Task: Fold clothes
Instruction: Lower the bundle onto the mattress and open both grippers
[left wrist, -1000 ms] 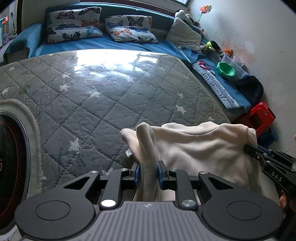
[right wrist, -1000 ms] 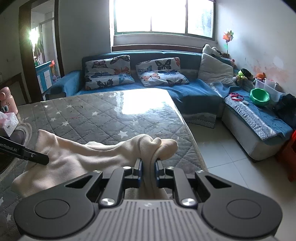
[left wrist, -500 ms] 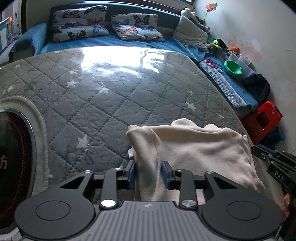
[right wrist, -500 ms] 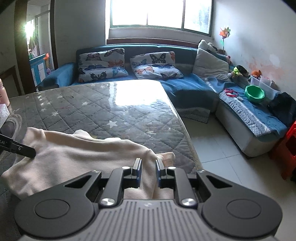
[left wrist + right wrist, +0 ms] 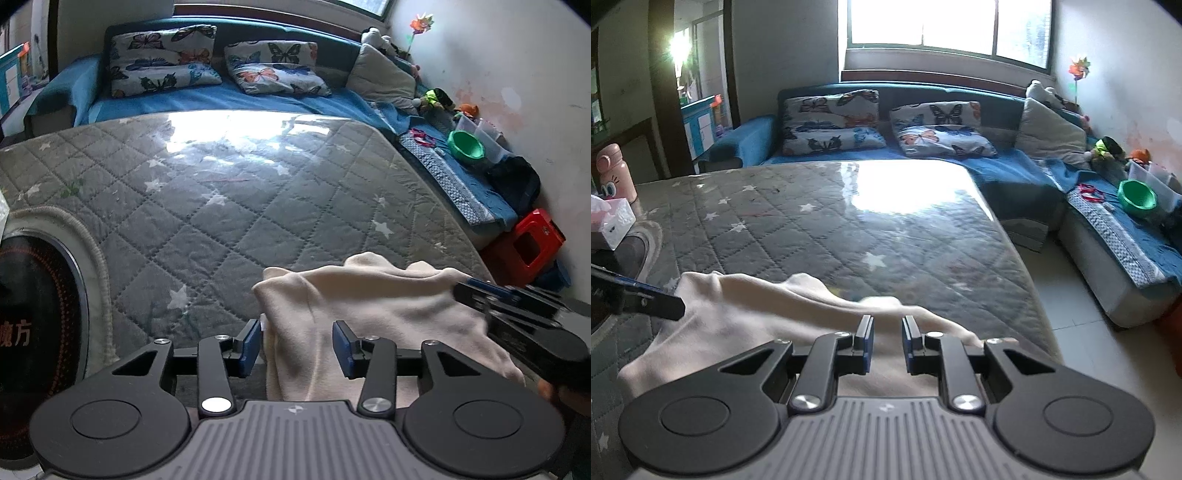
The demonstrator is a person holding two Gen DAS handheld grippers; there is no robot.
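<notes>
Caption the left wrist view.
Left gripper opening over cream garment on star-quilted mattress.

Left hand-held gripper (image 5: 295,345) opening — right hand-held gripper (image 5: 887,341) narrow

Garment (image 5: 373,314) lies on the near edge of the mattress (image 5: 229,206), toward its right corner. Left gripper (image 5: 295,345) sits at the garment's left end, jaws opening w/ cloth between them, pads apart from it. Right gripper (image 5: 887,341) at the garment's right end, near the mattress corner, cloth under its jaws; grip can't be told. Sofa (image 5: 960,96) runs behind the mattress w/ two pillows (image 5: 831,122) on it, window (image 5: 945,26) above. Sofa's right wing carries a bowl (image 5: 1137,195); stool (image 5: 535,240) on the floor before that wing. Tissue box (image 5: 613,221) & bottle (image 5: 615,173) at the mattress's far left; round mat (image 5: 44,314) left of the garment.
</notes>
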